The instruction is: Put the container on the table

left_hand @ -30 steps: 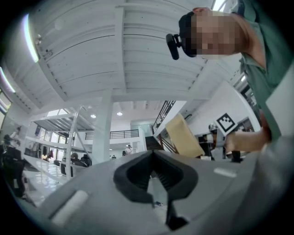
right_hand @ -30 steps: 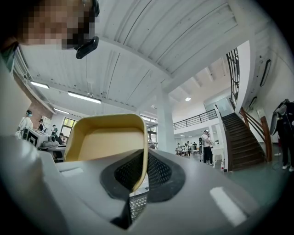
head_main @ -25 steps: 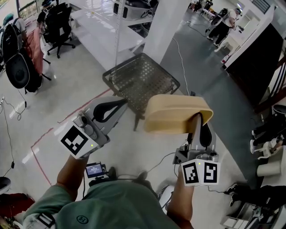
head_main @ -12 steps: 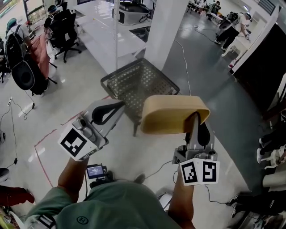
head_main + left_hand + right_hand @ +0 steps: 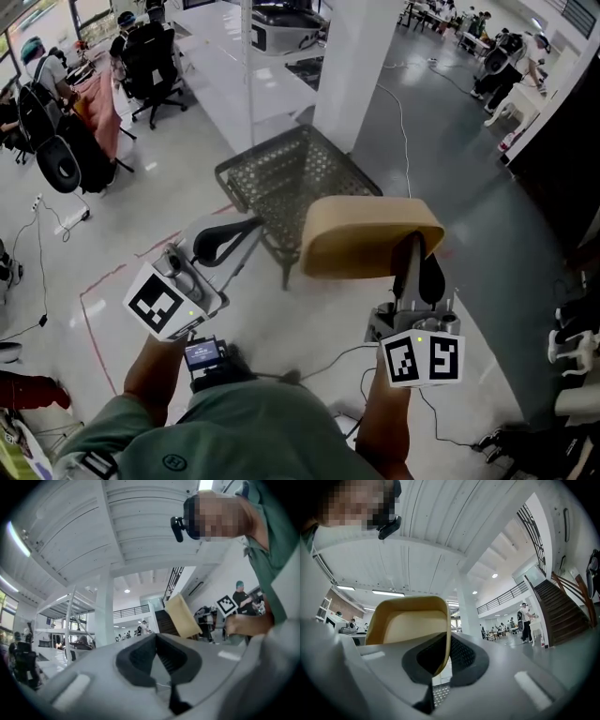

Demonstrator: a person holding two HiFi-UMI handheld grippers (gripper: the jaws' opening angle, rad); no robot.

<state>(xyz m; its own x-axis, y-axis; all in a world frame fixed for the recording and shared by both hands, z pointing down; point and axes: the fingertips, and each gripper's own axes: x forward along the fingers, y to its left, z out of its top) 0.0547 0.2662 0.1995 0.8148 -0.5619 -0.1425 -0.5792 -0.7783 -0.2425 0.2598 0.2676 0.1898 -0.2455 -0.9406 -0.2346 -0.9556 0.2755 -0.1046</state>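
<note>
A tan plastic container [image 5: 370, 234] hangs in the air, open side turned away, with my right gripper [image 5: 416, 255] shut on its right rim. In the right gripper view the container's wall [image 5: 412, 623] stands pinched between the black pads [image 5: 461, 656] of my right gripper [image 5: 449, 641]. My left gripper [image 5: 223, 239] is held level to the container's left, apart from it, jaws together with nothing in them. From the left gripper [image 5: 157, 644] the container [image 5: 183, 616] shows beyond the jaws. A dark wire-mesh table [image 5: 291, 178] stands on the floor just beyond both grippers.
A white pillar [image 5: 352, 66] rises behind the mesh table. Long white tables [image 5: 216, 66] and office chairs [image 5: 155, 56] stand at the far left. Red tape lines [image 5: 103, 300] and cables [image 5: 328, 361] run over the floor. People stand at the far right [image 5: 511, 61].
The floor and room have slid through the view as both grippers and the container travel forward together. The right gripper's hold on the rim is the same.
</note>
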